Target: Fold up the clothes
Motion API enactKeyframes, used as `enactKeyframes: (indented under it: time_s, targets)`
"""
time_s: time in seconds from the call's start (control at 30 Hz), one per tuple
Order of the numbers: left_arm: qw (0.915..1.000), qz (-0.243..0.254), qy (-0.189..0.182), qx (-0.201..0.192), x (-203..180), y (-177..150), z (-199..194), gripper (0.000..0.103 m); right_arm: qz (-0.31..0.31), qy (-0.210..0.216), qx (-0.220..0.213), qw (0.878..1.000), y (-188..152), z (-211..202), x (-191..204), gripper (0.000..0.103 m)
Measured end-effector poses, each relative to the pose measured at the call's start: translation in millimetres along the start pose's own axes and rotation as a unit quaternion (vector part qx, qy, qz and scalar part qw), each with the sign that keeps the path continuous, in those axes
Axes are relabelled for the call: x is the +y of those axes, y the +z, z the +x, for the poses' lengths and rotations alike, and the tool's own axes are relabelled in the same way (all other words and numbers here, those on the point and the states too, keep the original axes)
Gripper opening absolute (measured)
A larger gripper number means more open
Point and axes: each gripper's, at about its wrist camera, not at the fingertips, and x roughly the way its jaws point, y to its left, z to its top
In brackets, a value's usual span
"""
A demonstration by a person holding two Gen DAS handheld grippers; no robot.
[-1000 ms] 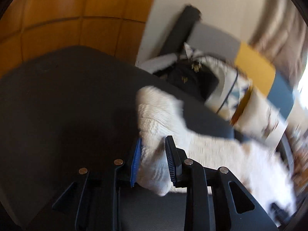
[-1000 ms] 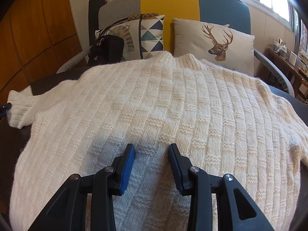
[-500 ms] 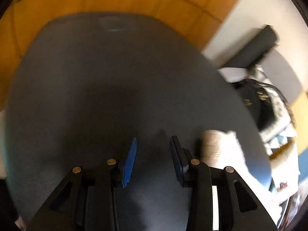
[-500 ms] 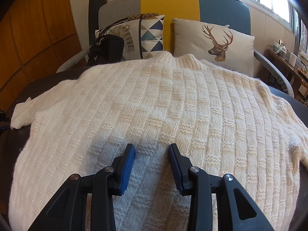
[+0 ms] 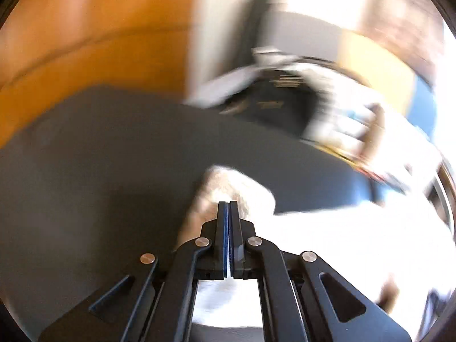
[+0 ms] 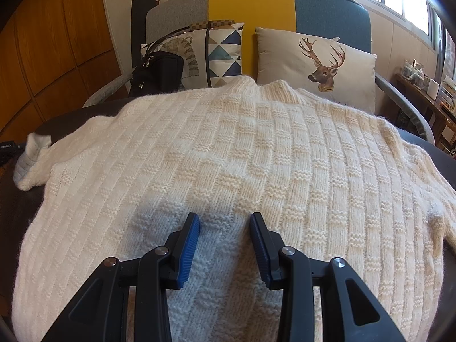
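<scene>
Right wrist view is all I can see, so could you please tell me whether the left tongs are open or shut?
Observer: The left tongs are shut. They have just been closing, and no cloth shows between them.
Operator: Thank you. Where are they relative to the sleeve?
Observer: In the left wrist view their tips overlap the sleeve end, which lies on the dark table. The blur hides whether they touch it.
</scene>
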Motion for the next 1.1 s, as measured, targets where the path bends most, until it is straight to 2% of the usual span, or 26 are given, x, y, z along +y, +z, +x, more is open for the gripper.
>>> enactKeyframes:
  time_s: [0.03,0.1,0.17,0.2,0.27,0.33,0.4,0.43,0.47,0.53,0.57,0.6,0.63,0.67,0.7,0.87,0.93,0.97,1.0,1.03,1.1]
  targets:
    - [0.9981,0.036,-0.051,0.008,-22.7,-4.7,-1.7,0.0,0.0,0.0,0.0,1.0,-0.1,0.1,0.1,0.037]
    - [0.988,0.092,-0.118,0.04,-61.8,-17.9,-1.5,0.001,0.0,0.0,0.0,1.0,-0.2,0.5,0.7,0.037]
    - [0.9808,0.119,-0.143,0.058,-83.7,-30.4,-4.3,0.001,0.002,0.003,0.0,1.0,-0.2,0.3,0.9,0.037]
    - [0.9803,0.121,-0.147,0.05,-86.2,-32.6,-9.0,0.002,0.004,0.004,0.0,1.0,-0.1,0.4,1.0,0.037]
    - [0.9861,0.084,-0.143,0.013,-69.5,-25.0,-19.0,0.002,0.007,0.008,0.0,1.0,-0.2,0.1,-0.9,0.037]
    - [0.9946,0.022,-0.1,-0.018,-27.7,-13.2,-32.7,0.008,0.009,0.01,-0.001,1.0,-0.1,0.0,-1.8,0.037]
    - [0.9975,-0.048,-0.04,-0.034,15.5,0.8,-35.0,0.028,0.009,0.01,-0.001,1.0,0.0,0.0,-2.4,0.037]
    - [0.9944,-0.097,-0.013,-0.041,43.8,5.6,-35.8,0.03,0.009,0.01,-0.001,1.0,0.1,0.0,-2.8,0.037]
    - [0.9878,-0.149,0.009,-0.046,73.4,8.6,-35.2,0.03,0.009,0.01,-0.001,1.0,0.2,0.1,-3.1,0.037]
    - [0.9649,-0.254,0.048,-0.043,129.5,9.3,-25.3,0.033,0.009,0.01,-0.001,1.0,0.2,0.1,-3.5,0.037]
    - [0.9534,-0.294,0.059,-0.031,149.3,9.3,-11.1,0.044,0.009,0.009,-0.001,1.0,0.2,0.1,-3.5,0.037]
    - [0.9428,-0.327,0.063,-0.012,163.6,3.2,-4.5,0.052,0.008,0.009,-0.001,1.0,0.1,-0.2,-3.4,0.037]
    - [0.9343,-0.351,0.06,0.011,174.6,-4.7,0.1,0.052,0.008,0.008,-0.001,1.0,0.1,-0.2,-3.1,0.037]
    - [0.9303,-0.364,0.044,0.023,181.0,-11.0,2.5,0.053,0.007,0.007,-0.002,1.0,0.1,-0.2,-2.7,0.037]
    - [0.9273,-0.372,0.023,0.032,186.0,-16.8,3.9,0.057,0.006,0.006,-0.001,1.0,0.2,-0.1,-2.4,0.037]
    - [0.937,-0.344,0.018,0.056,170.6,-25.9,25.8,0.072,0.004,0.005,-0.001,1.0,0.3,-0.3,-1.8,0.037]
    - [0.9522,-0.295,0.041,0.068,159.9,-24.4,21.9,0.073,0.004,0.004,-0.001,1.0,0.2,-0.2,-1.7,0.037]
    - [0.9592,-0.267,0.056,0.073,154.3,-23.4,18.7,0.066,0.004,0.004,-0.001,1.0,0.1,-0.2,-1.5,0.037]
    - [0.9653,-0.244,0.051,0.077,147.0,-22.0,18.4,0.023,0.004,0.004,-0.001,1.0,0.0,-0.3,-1.3,0.037]
    - [0.9691,-0.229,0.055,0.073,140.6,-19.5,14.3,0.014,0.004,0.004,-0.001,1.0,-0.2,-0.3,-1.1,0.037]
    - [0.9759,-0.199,0.076,0.047,126.0,-11.7,-0.5,0.014,0.004,0.004,-0.001,1.0,-0.1,-0.1,-1.2,0.037]
